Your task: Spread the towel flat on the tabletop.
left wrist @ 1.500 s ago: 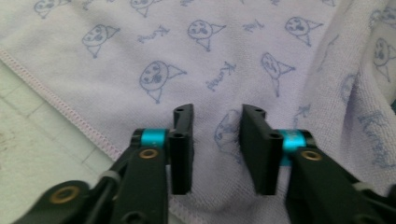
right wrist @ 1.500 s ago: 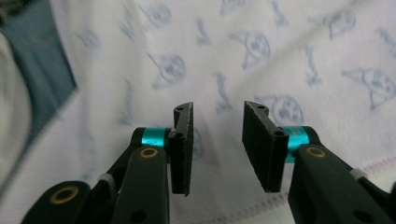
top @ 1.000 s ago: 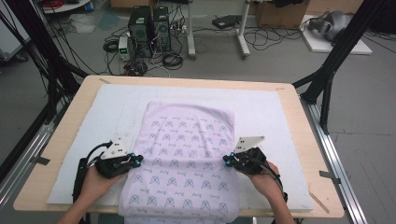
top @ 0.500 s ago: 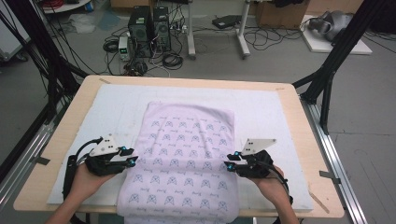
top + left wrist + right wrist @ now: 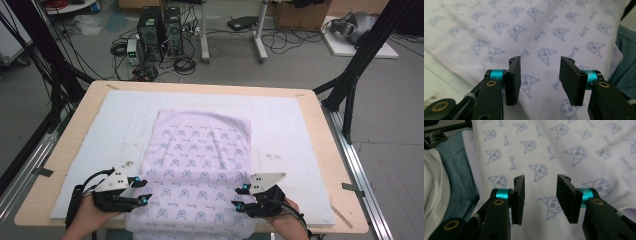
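1 printed cloth (image 5: 197,165), flat mid-table, hanging over near edge | 2 grippers: left gripper (image 5: 141,191), right gripper (image 5: 240,197) at cloth's near side edges | jaws just opening, partly apart, holding nothing

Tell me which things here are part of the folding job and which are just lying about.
In the job:
- pale lilac cat-print cloth
- left gripper, jaws open
- right gripper, jaws open
- white table mat

Lying about:
- black computer towers on the floor
- tangled floor cables
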A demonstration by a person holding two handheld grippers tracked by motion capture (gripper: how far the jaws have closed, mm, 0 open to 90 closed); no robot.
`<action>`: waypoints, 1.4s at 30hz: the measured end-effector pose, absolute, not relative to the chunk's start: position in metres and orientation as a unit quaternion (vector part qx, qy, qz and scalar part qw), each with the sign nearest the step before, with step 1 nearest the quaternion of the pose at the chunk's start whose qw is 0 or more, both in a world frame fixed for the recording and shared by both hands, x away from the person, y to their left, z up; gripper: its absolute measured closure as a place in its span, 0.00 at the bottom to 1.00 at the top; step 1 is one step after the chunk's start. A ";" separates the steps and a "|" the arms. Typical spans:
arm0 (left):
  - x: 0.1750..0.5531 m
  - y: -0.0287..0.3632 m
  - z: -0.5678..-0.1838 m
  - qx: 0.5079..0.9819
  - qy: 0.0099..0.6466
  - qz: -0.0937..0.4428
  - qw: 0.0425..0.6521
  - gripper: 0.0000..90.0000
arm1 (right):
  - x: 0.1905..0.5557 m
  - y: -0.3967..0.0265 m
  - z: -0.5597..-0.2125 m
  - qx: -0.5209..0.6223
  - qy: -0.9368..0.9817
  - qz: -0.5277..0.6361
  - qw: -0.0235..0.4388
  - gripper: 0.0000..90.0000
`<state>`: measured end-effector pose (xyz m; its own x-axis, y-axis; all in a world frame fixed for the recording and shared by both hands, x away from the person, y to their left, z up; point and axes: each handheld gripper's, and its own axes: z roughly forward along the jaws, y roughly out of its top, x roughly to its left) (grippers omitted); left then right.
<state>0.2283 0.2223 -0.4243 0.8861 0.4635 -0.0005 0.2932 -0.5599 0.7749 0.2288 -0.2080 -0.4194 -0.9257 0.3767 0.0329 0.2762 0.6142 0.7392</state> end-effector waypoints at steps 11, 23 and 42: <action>0.229 0.222 -0.441 0.891 0.217 0.092 0.387 0.63 | 0.224 -0.206 -0.441 0.178 0.907 0.378 0.050 0.64; 0.202 0.222 -0.435 0.893 0.195 0.085 0.395 0.95 | 0.212 -0.215 -0.440 0.164 0.901 0.402 0.026 0.98; 0.213 0.217 -0.437 0.888 0.200 0.101 0.402 0.68 | 0.239 -0.215 -0.421 0.176 0.899 0.399 0.047 0.72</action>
<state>0.2133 0.2166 -0.4371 0.8994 0.4367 0.0180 0.2744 -0.5963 0.7544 0.2386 -0.2150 -0.4208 -0.9335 0.3541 0.0562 0.2792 0.6198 0.7334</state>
